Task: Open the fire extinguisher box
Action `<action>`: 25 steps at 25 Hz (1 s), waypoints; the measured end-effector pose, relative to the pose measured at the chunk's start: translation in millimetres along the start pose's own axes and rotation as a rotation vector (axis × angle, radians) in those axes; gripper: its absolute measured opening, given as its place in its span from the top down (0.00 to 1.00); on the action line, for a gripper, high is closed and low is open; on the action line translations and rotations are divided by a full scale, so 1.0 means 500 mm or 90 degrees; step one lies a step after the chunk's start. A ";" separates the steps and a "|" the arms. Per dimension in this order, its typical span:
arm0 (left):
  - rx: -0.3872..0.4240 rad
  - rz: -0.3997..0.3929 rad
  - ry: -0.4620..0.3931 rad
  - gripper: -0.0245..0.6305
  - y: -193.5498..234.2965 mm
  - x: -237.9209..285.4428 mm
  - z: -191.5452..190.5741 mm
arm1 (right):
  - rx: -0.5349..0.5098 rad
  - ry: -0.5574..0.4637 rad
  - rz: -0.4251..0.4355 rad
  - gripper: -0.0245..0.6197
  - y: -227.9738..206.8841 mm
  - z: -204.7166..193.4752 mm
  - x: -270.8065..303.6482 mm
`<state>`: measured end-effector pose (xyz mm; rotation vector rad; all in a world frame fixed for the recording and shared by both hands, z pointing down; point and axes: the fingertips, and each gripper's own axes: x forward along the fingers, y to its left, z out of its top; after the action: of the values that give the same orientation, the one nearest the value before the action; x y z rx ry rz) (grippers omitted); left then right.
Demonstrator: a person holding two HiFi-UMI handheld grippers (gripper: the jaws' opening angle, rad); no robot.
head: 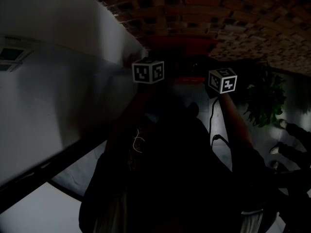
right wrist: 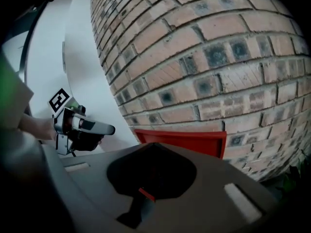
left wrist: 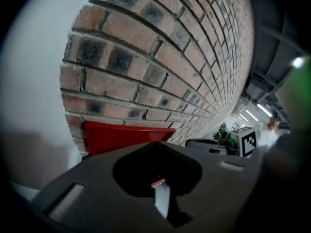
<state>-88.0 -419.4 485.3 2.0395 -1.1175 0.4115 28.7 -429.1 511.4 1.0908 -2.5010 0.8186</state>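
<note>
A red fire extinguisher box (head: 187, 45) stands against the brick wall, with its top edge showing low in the left gripper view (left wrist: 121, 136) and the right gripper view (right wrist: 189, 141). Both grippers are held in front of it, apart from it, side by side; their marker cubes (head: 148, 72) (head: 222, 80) stand out in the dark head view. My left gripper (left wrist: 160, 194) is shut with nothing in it, its beak (right wrist: 108, 128) narrow and empty. My right gripper (right wrist: 145, 196) shows one narrow red-edged tip and looks shut and empty.
A white wall (head: 58, 110) runs along the left, carrying a small panel (head: 12, 55). A potted plant (head: 265, 101) stands on the floor to the right of the box, and a person's shoes (head: 284, 125) are beyond it. The brick wall (right wrist: 204, 57) fills the area above the box.
</note>
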 end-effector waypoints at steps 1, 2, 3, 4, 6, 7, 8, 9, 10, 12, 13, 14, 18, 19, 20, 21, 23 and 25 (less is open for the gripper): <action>0.011 0.006 0.001 0.96 -0.003 -0.007 0.008 | 0.003 -0.008 -0.004 0.97 0.003 0.009 -0.007; 0.026 0.015 0.001 0.96 -0.005 -0.013 0.016 | 0.003 -0.016 -0.010 0.97 0.005 0.018 -0.013; 0.042 0.023 0.001 0.96 -0.007 -0.017 0.024 | 0.002 -0.023 -0.014 0.97 0.007 0.025 -0.019; 0.057 0.028 0.001 0.96 -0.010 -0.020 0.031 | 0.000 -0.027 -0.013 0.97 0.011 0.030 -0.023; 0.082 0.029 -0.002 0.96 -0.023 -0.023 0.048 | -0.003 -0.029 0.009 0.97 0.025 0.043 -0.027; 0.094 0.024 -0.003 0.96 -0.034 -0.024 0.055 | -0.004 -0.025 0.028 0.96 0.036 0.050 -0.029; 0.107 0.016 -0.003 0.96 -0.047 -0.025 0.060 | 0.000 -0.020 0.054 0.96 0.050 0.054 -0.031; 0.119 0.008 -0.002 0.96 -0.060 -0.028 0.063 | 0.010 -0.014 0.084 0.96 0.065 0.055 -0.035; 0.133 0.002 -0.002 0.96 -0.074 -0.031 0.065 | 0.021 -0.009 0.112 0.96 0.078 0.054 -0.039; 0.157 -0.010 -0.006 0.96 -0.097 -0.038 0.070 | 0.029 -0.008 0.144 0.96 0.094 0.056 -0.053; 0.165 -0.018 -0.009 0.96 -0.106 -0.040 0.072 | 0.027 -0.012 0.152 0.96 0.097 0.060 -0.060; 0.170 -0.030 -0.011 0.96 -0.114 -0.042 0.073 | 0.026 -0.021 0.157 0.96 0.099 0.065 -0.067; 0.178 -0.042 -0.011 0.96 -0.115 -0.046 0.063 | 0.009 -0.051 0.147 0.96 0.086 0.089 -0.089; 0.178 -0.036 -0.012 0.96 -0.112 -0.045 0.060 | -0.004 -0.055 0.139 0.96 0.080 0.095 -0.092; 0.178 -0.031 -0.013 0.96 -0.110 -0.045 0.058 | -0.017 -0.058 0.132 0.96 0.075 0.101 -0.095; 0.177 -0.027 -0.015 0.96 -0.110 -0.046 0.056 | -0.024 -0.059 0.128 0.96 0.072 0.104 -0.098; 0.172 -0.020 -0.019 0.96 -0.112 -0.046 0.055 | -0.021 -0.050 0.128 0.96 0.065 0.094 -0.100; 0.167 -0.021 -0.023 0.96 -0.118 -0.048 0.056 | -0.021 -0.041 0.136 0.96 0.066 0.087 -0.100</action>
<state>-55.0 -407.1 425.4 2.2976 -1.0967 0.5291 36.1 -408.2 440.8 0.8621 -2.7091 0.8055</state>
